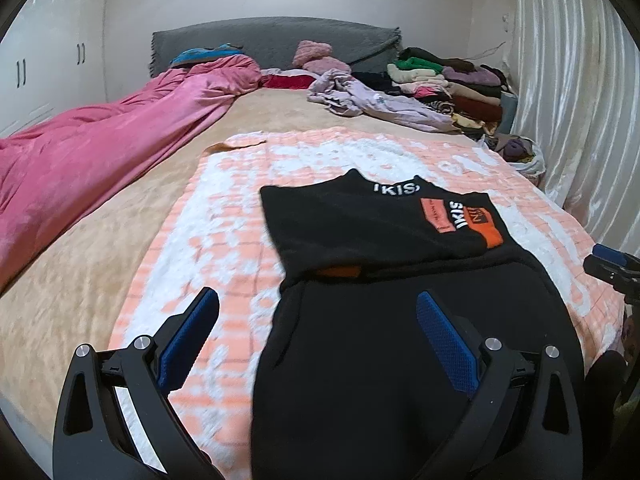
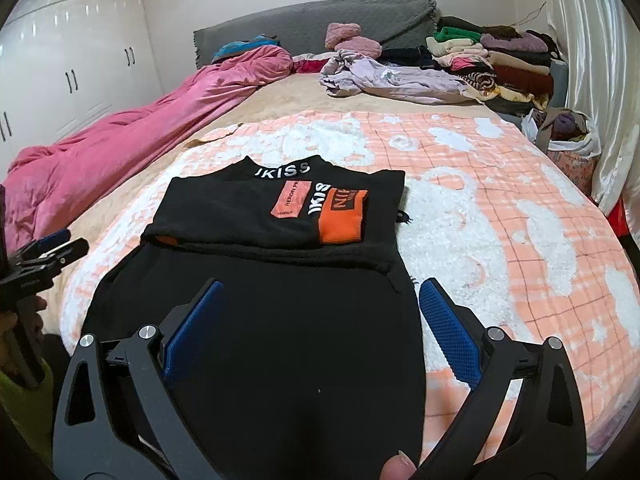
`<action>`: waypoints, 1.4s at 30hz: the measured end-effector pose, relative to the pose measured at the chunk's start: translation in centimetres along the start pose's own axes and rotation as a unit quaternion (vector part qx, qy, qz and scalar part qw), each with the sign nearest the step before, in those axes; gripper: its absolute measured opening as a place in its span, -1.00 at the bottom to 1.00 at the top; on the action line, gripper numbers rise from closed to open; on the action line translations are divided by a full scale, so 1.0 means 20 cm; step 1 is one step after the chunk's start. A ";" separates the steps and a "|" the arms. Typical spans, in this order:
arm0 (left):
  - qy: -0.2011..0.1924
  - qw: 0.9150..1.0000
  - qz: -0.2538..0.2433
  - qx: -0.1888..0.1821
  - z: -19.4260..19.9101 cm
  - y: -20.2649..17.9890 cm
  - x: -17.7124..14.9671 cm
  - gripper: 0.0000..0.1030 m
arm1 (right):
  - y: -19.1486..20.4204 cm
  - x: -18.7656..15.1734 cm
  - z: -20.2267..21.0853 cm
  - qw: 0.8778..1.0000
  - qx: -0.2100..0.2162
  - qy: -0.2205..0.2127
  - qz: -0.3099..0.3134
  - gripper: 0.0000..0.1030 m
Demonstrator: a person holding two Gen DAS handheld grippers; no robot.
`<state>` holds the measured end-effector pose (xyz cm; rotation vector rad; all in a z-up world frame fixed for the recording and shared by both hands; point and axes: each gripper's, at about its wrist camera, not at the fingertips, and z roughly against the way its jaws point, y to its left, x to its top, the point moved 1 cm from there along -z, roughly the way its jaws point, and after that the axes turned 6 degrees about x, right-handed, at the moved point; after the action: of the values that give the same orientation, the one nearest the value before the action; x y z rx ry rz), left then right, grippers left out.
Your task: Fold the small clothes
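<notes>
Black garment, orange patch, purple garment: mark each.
black garment [image 2: 280, 340], right wrist view, its plain lower body.
orange patch [image 2: 342, 218], right wrist view, patch centre.
purple garment [image 1: 384, 106], left wrist view, its crumpled middle.

Pink duvet, grey headboard, white wardrobe, satin curtain

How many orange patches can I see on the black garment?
3: a pale orange label and a bright orange block on the black garment, plus an orange strip at the fold's left edge. More may be hidden.

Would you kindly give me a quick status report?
Both grippers open, left gripper, right gripper. Black top sleeves folded in, flat on blanket. Nothing in the way.
</notes>
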<state>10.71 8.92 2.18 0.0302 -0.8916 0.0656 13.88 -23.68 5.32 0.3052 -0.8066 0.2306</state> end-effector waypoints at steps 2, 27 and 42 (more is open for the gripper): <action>0.008 1.000 0.006 0.006 0.02 0.04 -0.04 0.91 | -0.01 -0.02 0.02 1.000 -0.001 0.003 0.003 0.78; 0.099 0.995 0.030 0.000 0.01 0.21 -0.45 0.89 | -0.13 -0.40 0.06 0.997 -0.015 0.080 -0.011 0.78; 0.137 0.990 0.024 -0.037 -0.01 0.13 -0.58 0.01 | -0.20 -0.60 0.07 0.992 -0.011 0.124 -0.030 0.69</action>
<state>3.47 10.96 -7.03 -0.0677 -0.6188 0.0794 6.02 -28.94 -3.33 0.2732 -0.5524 0.1991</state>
